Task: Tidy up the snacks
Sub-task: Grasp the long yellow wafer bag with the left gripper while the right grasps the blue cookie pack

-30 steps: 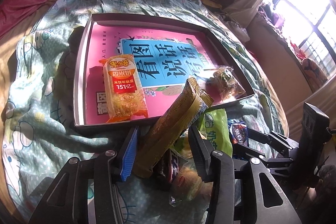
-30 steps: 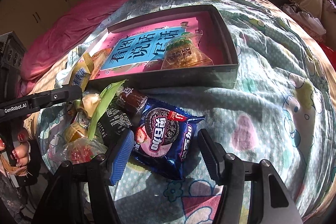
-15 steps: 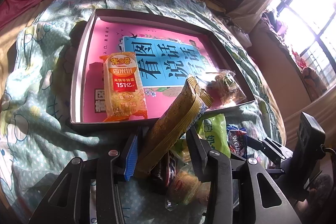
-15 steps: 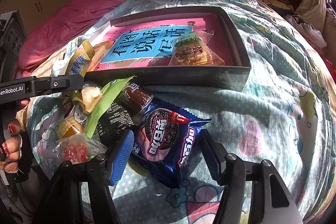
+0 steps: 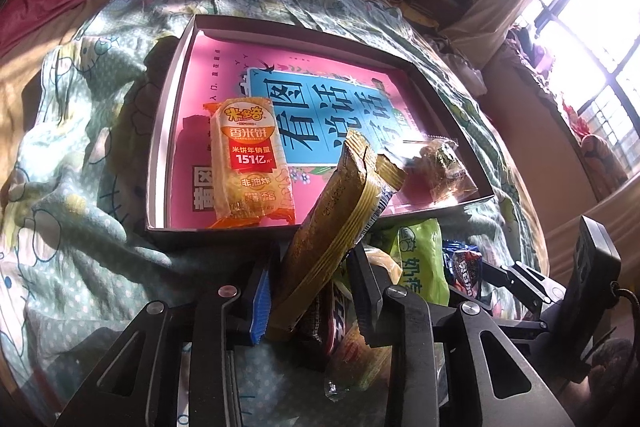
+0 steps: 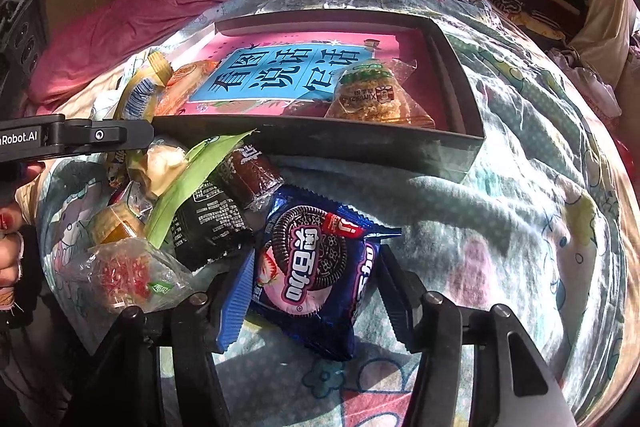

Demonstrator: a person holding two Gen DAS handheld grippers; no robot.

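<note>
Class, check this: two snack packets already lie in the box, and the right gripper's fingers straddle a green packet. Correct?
Not quite. In the right wrist view the right gripper straddles the blue cookie packet, not a green one. Two packets do lie in the box.

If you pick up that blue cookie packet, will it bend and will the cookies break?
The shiny blue cookie packet looks puffy and crinkled, so it would probably flex and crackle. Its glossy film may slip. The cookies inside could crack if squeezed hard.

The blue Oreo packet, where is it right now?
In the right wrist view, the blue Oreo packet lies on the bedspread between the right gripper fingers, below the box.
</note>
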